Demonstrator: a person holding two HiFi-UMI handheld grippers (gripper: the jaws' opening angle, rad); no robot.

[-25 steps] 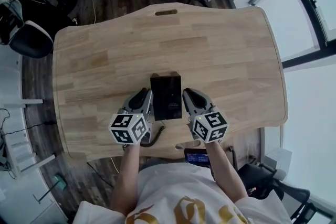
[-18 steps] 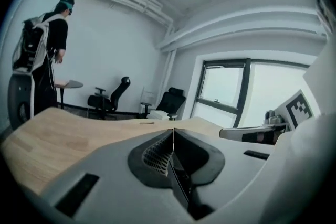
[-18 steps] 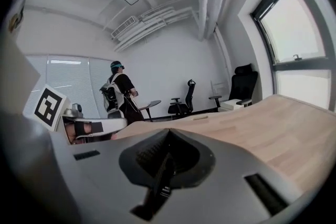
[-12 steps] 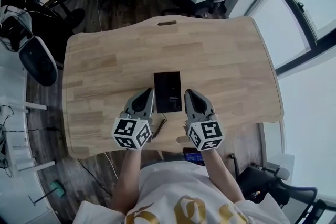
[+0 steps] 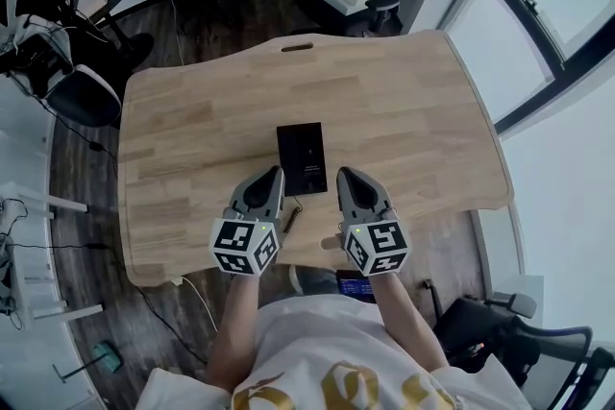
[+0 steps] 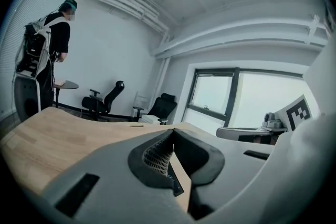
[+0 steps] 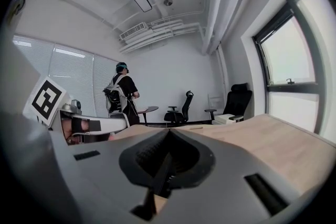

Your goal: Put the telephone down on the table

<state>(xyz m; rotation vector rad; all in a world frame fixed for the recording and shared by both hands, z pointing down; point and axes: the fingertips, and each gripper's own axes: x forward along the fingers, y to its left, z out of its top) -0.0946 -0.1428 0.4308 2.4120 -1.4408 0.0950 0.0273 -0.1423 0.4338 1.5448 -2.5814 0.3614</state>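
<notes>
Office room, wooden table [image 5: 192, 110]: the phone [image 5: 302, 157] lies flat near its middle.
The left gripper [image 5: 273, 176] and right gripper [image 5: 347, 175] hover on the phone's near side, jaws fully closed, holding nothing. The placing looks done; to finish well, draw both straight back without brushing the phone.

No legible text or numbers, gold print [image 5: 338, 387] on shirt [image 5: 317, 336] cropped, unreadable
</notes>
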